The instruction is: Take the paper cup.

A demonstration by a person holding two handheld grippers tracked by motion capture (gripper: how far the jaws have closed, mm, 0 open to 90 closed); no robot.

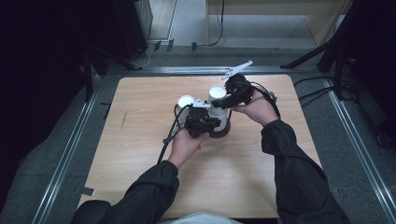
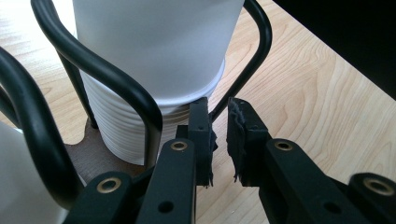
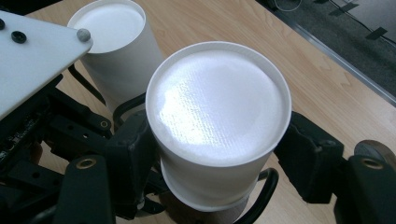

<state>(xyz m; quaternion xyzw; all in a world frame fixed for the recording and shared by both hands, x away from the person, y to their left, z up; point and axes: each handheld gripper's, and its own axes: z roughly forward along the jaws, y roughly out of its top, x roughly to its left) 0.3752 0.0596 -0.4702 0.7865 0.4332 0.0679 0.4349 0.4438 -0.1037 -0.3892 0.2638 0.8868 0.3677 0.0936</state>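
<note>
A: From the high view, what is on the worktop (image 1: 140, 154)?

B: Two stacks of white cups stand upside down in a dark wire holder (image 1: 219, 131) near the middle. The left gripper (image 1: 205, 125) sits low at the front of the holder, beside the nearer stack. The right gripper (image 1: 223, 101) reaches in from the right at the top cup (image 1: 217, 95) of that stack. The second stack (image 1: 185, 103) stands just to the left.

A: And the left gripper view?

B: Its jaws are clenched, with only a thin slit between the worn pads (image 2: 208, 140) and nothing in it. They hang just in front of the ribbed stack of cups (image 2: 135, 112), close to a black wire loop of the holder (image 2: 112, 79), above the brown base (image 2: 84, 154).

A: The right gripper view?

B: The top cup (image 3: 217, 107) fills the middle, its flat bottom facing up. The two jaws stand on either side of its wall, the left pad (image 3: 133, 149) against it, the right pad (image 3: 306, 154) at its edge; they grasp the cup. The second stack (image 3: 114, 37) stands behind, up left, and the other gripper's grey plate (image 3: 32, 56) cuts in at the left.
</note>
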